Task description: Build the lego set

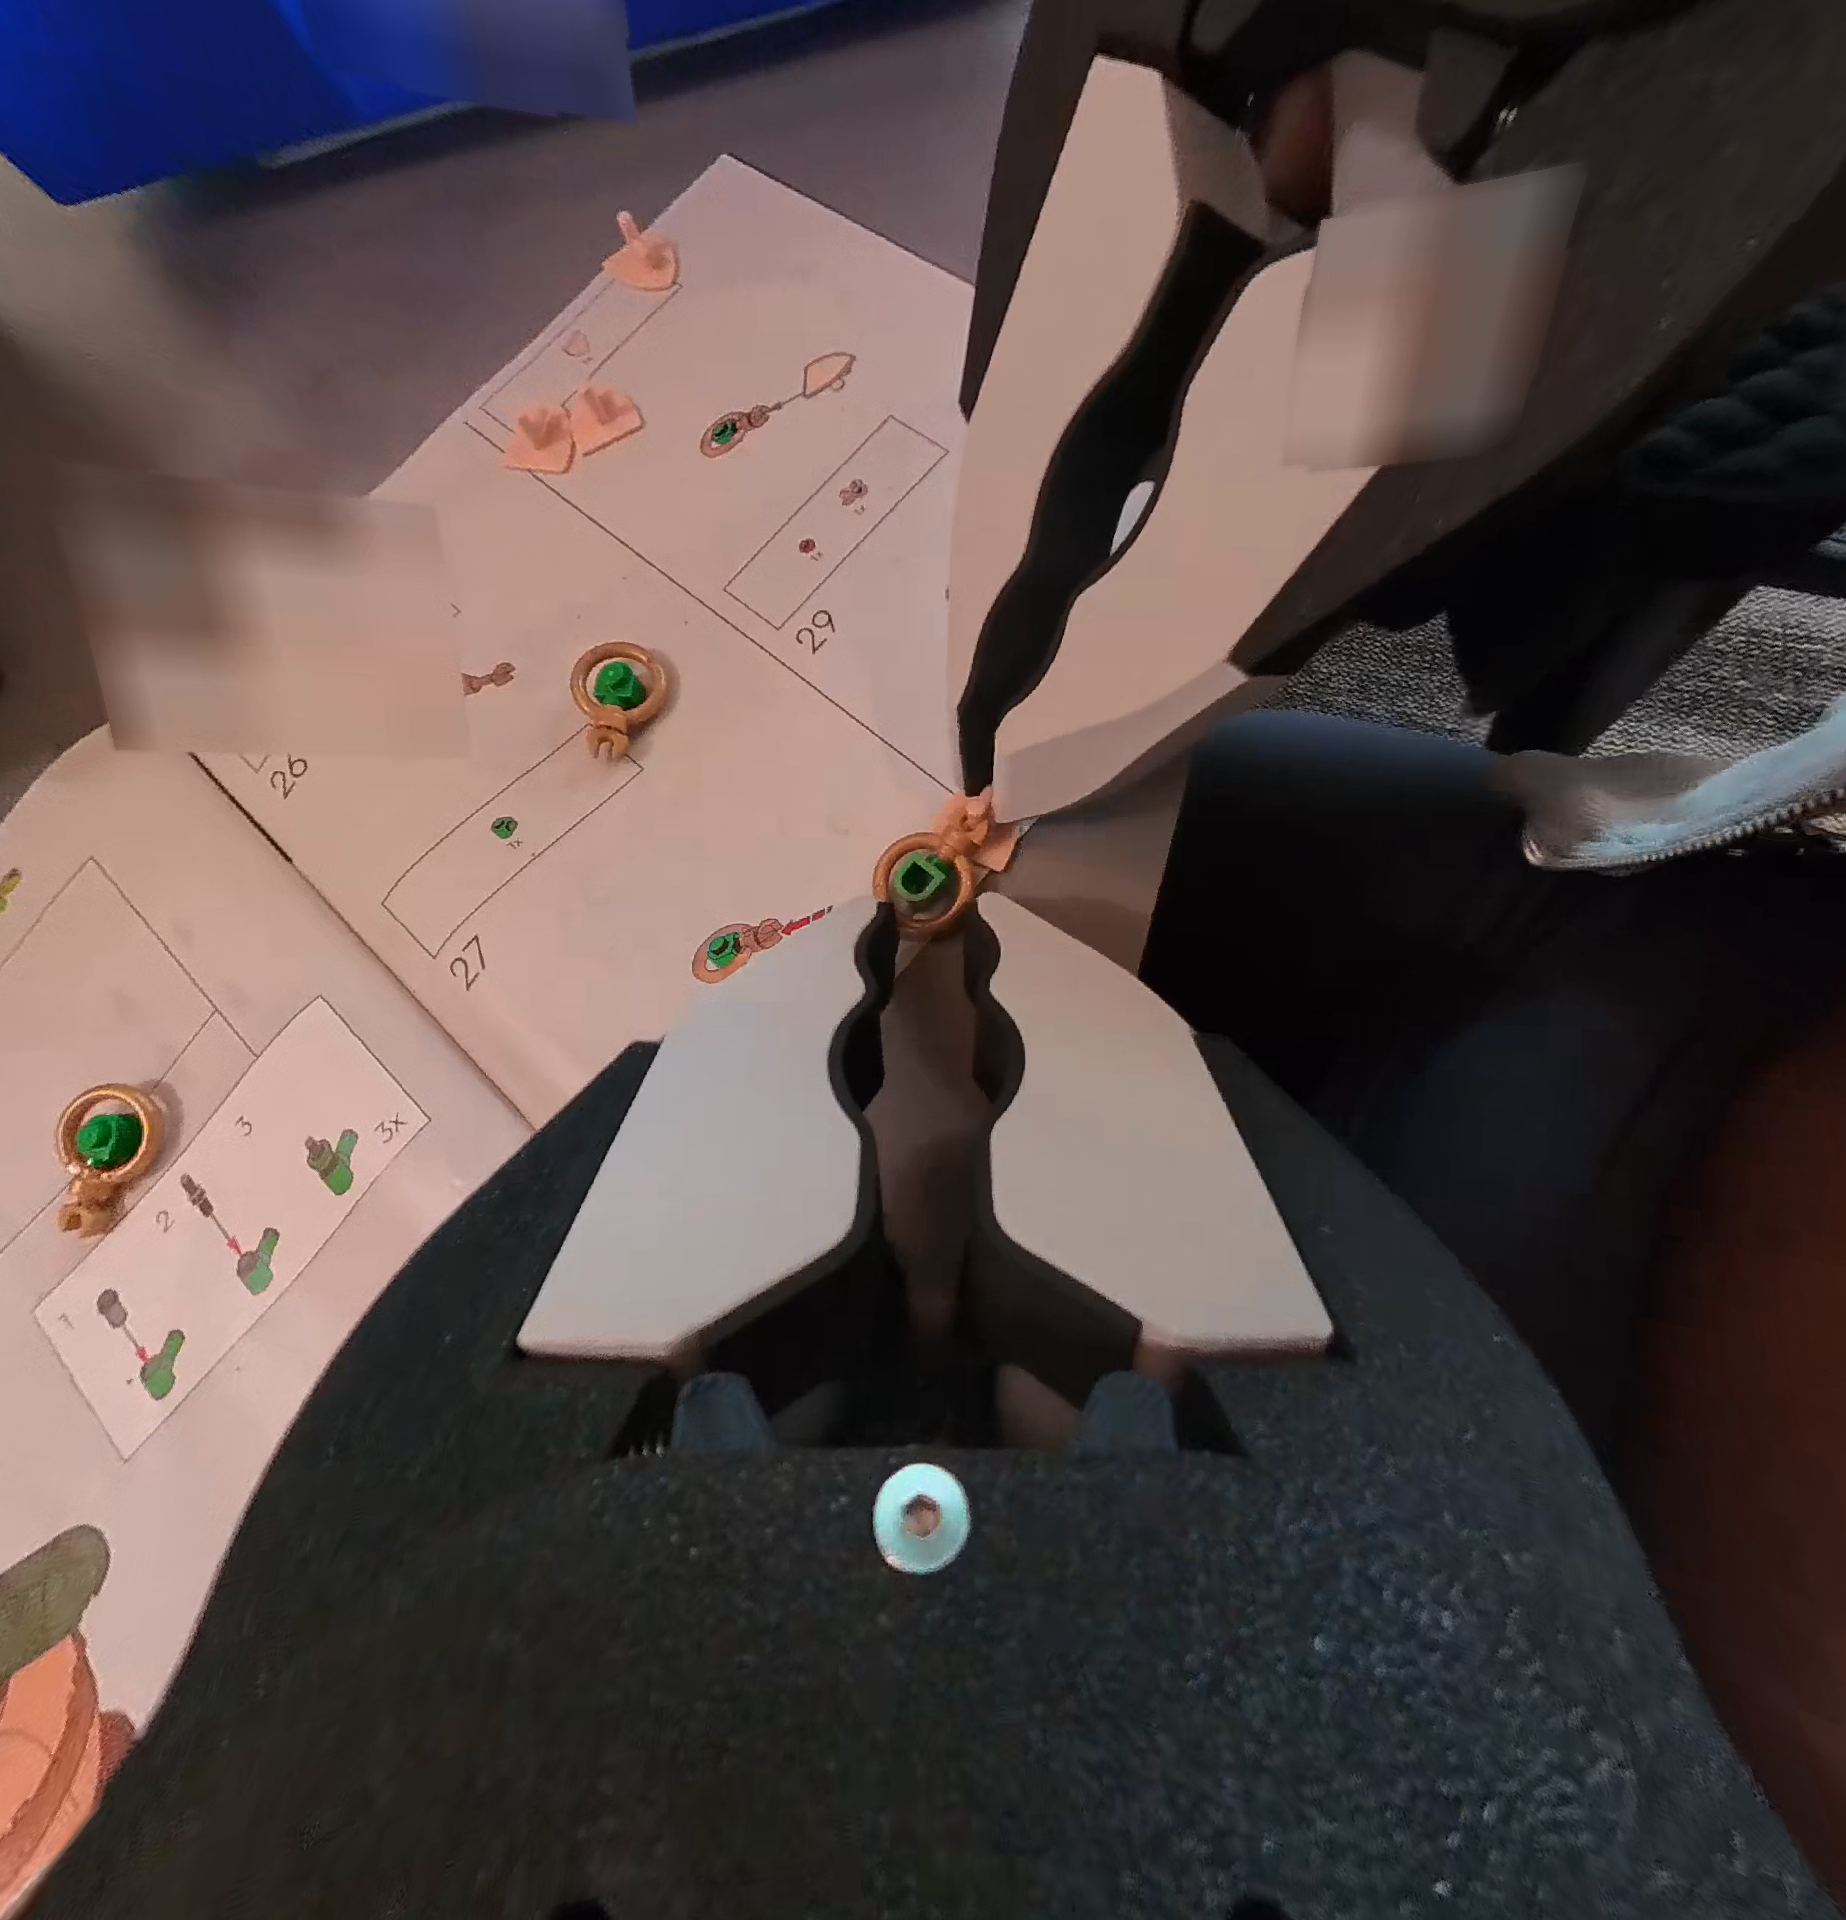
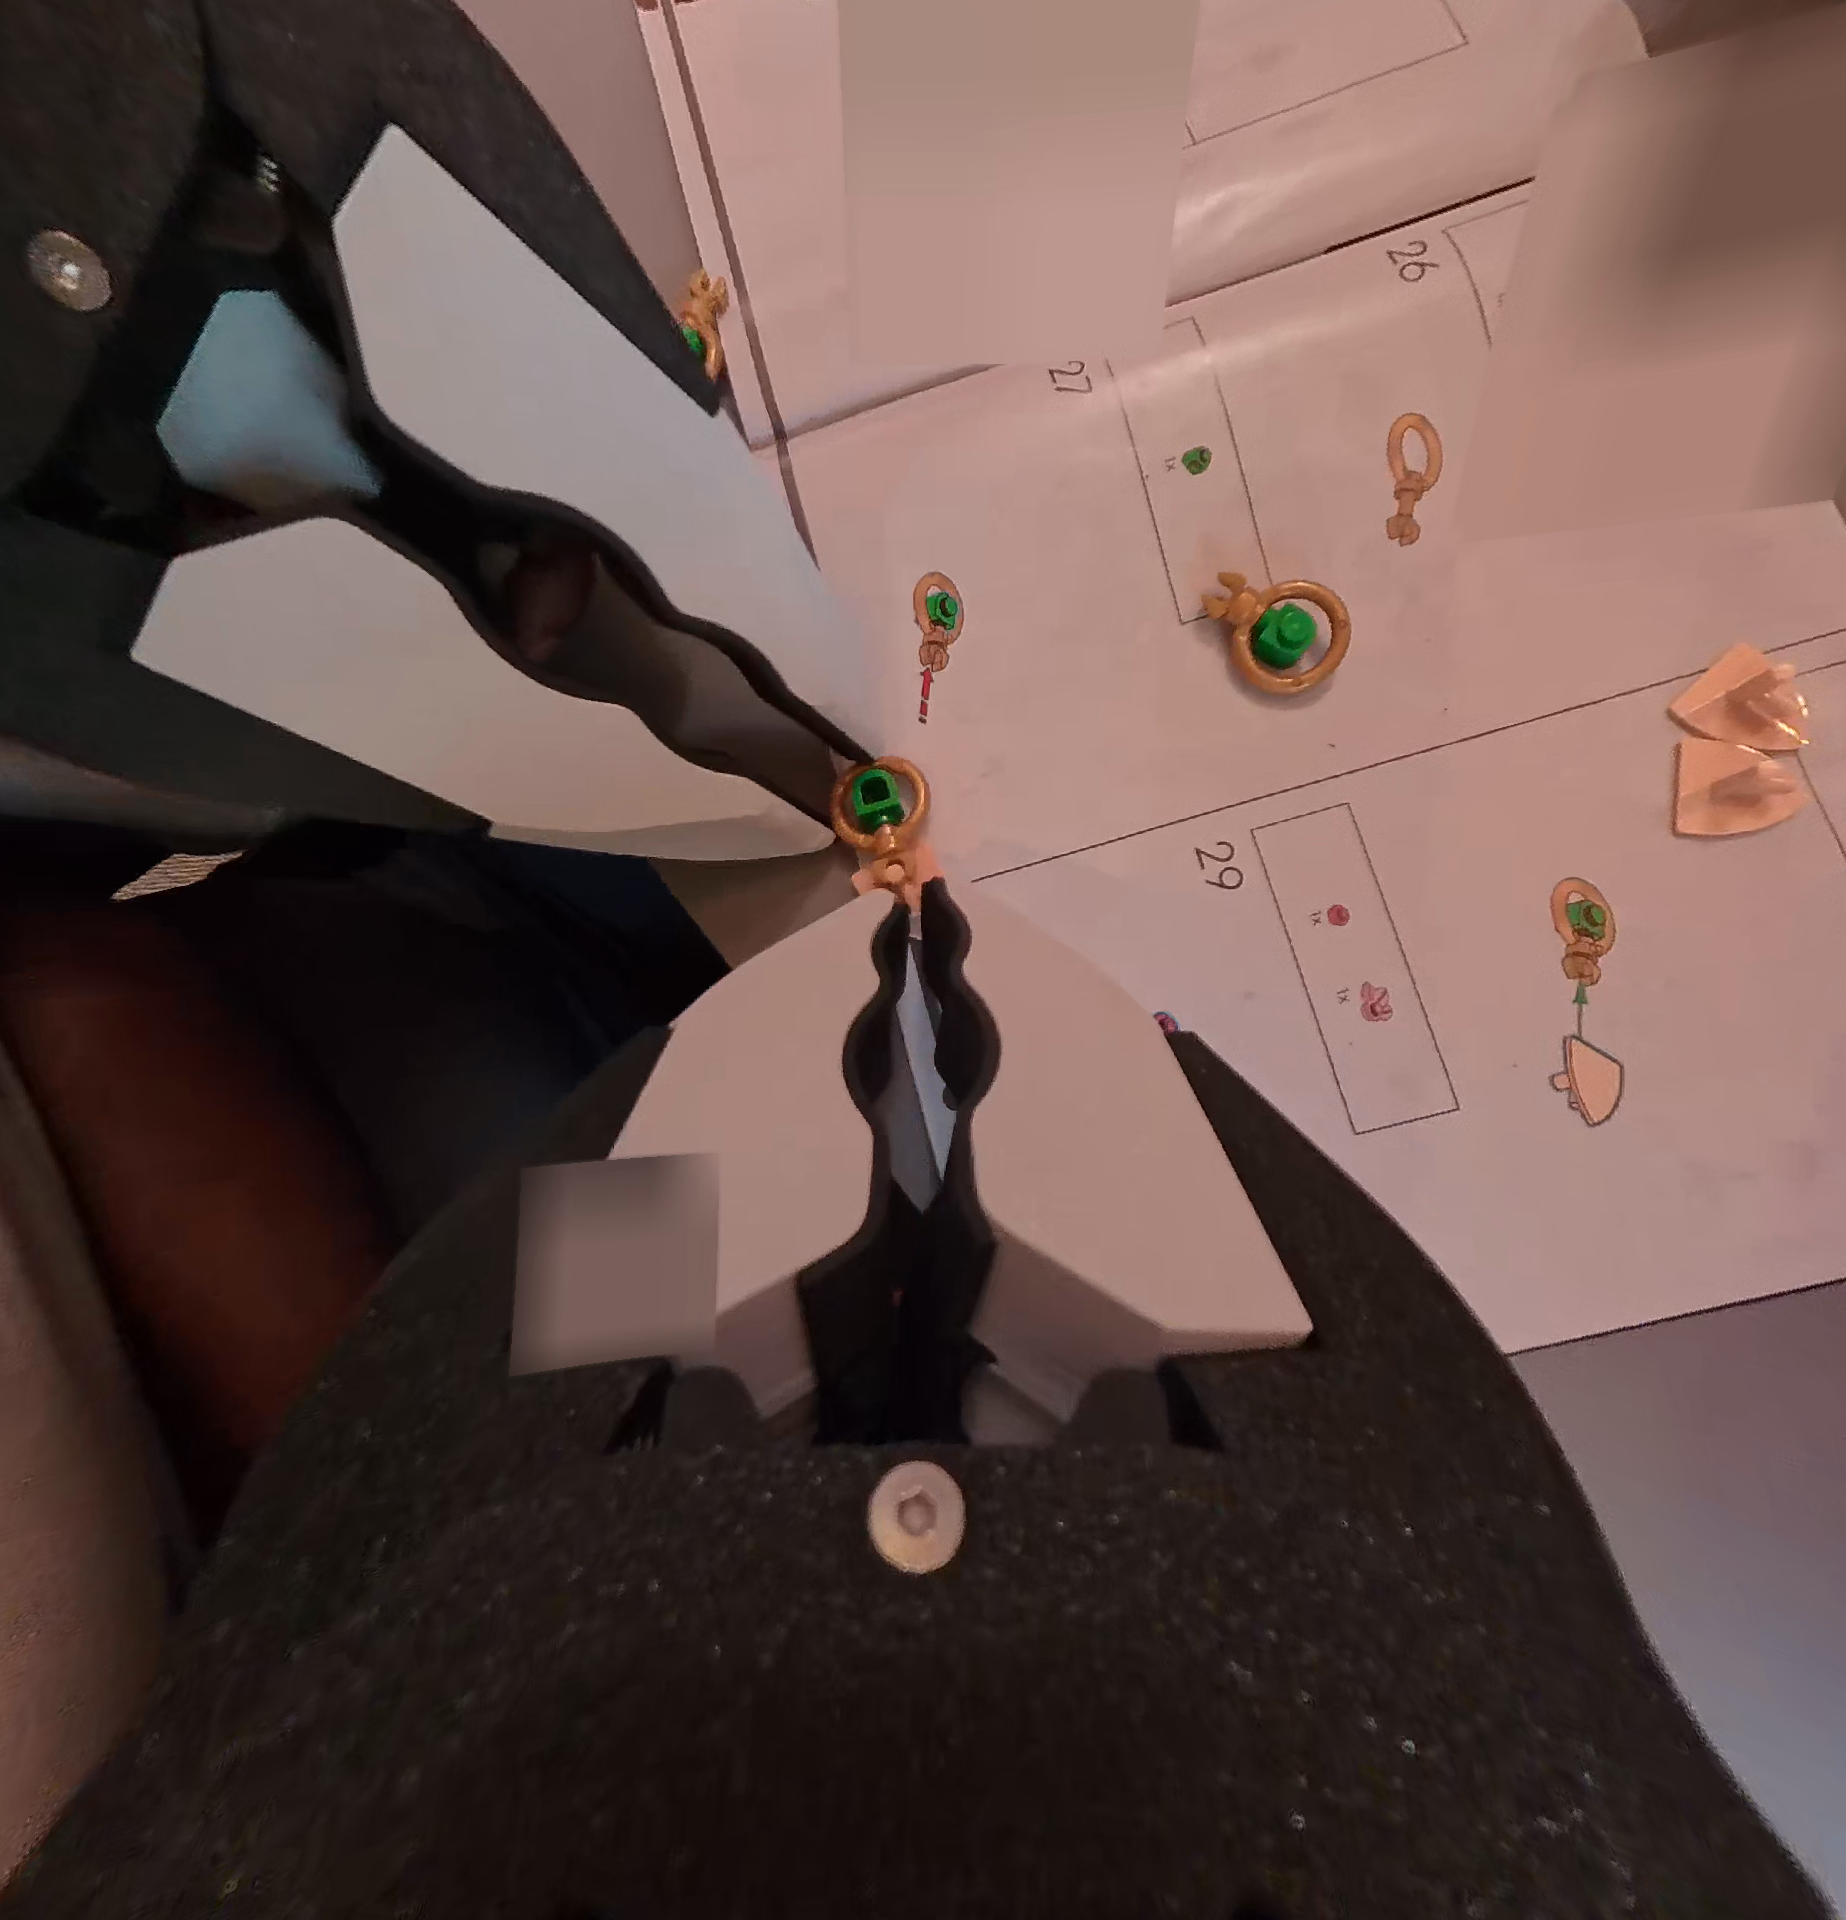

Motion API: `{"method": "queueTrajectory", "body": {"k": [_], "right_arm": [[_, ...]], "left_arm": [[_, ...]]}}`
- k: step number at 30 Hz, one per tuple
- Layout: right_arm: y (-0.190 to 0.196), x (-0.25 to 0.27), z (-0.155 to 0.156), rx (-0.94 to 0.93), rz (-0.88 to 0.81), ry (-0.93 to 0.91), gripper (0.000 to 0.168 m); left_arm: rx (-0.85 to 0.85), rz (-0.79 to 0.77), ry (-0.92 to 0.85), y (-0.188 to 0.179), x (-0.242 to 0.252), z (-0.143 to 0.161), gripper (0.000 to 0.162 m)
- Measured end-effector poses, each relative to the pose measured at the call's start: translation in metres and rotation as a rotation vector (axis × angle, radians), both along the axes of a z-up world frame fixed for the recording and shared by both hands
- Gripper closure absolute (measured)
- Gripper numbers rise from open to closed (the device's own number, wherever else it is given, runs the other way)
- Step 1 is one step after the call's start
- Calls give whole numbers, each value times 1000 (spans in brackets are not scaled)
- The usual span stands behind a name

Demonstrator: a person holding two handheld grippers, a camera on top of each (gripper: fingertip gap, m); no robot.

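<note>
We hold the left gripper [image 1: 914,914] with its jaws pressed together on the rim of a small gold plastic ring with a green stud seated in its middle [image 1: 924,878]. The right gripper [image 2: 914,899] is likewise clamped, on a pale peach petal-shaped piece [image 2: 898,871] that touches the ring's clip end. The two gripper tips meet nearly nose to nose, above the edge of the open white instruction booklet [image 1: 628,883] (its pages carry printed step diagrams).

Lying loose on the booklet: a second gold ring with green stud [image 1: 620,691] near the page middle, and a third [image 1: 108,1143] on the neighbouring page, well apart from the second. Two peach petal pieces [image 1: 571,431] lie touching each other farther up the page, with one more [image 1: 640,255] near the booklet's far edge. A dark trouser leg [image 1: 1418,935] shows beside the grippers.
</note>
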State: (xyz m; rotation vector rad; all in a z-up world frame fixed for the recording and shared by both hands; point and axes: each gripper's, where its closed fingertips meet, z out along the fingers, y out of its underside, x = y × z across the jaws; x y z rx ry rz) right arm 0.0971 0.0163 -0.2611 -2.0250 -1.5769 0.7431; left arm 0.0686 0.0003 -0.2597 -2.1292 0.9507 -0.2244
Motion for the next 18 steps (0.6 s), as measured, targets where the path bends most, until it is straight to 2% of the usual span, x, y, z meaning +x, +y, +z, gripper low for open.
{"method": "queueTrajectory", "body": {"k": [2,5,7,10,13,15,18], "right_arm": [[-1,-1,0,21,-6,-10,166],[-2,-7,-1,46,3,-12,166],[8,-1,-1,101,-11,-63,166],[12,0,0,80,-19,-35,166],[11,-3,0,69,18,-31,165],[12,-4,0,80,39,-31,164],[13,-5,-1,111,56,-35,163]], "left_arm": [[10,9,9,-1,0,0,152],[-27,-83,-78,-15,31,-1,156],[58,-10,61,-5,13,2,160],[41,-18,-75,-12,4,18,156],[161,-15,-77,2,-14,36,149],[176,-61,-71,13,-17,37,147],[112,-253,-41,15,-4,25,139]]}}
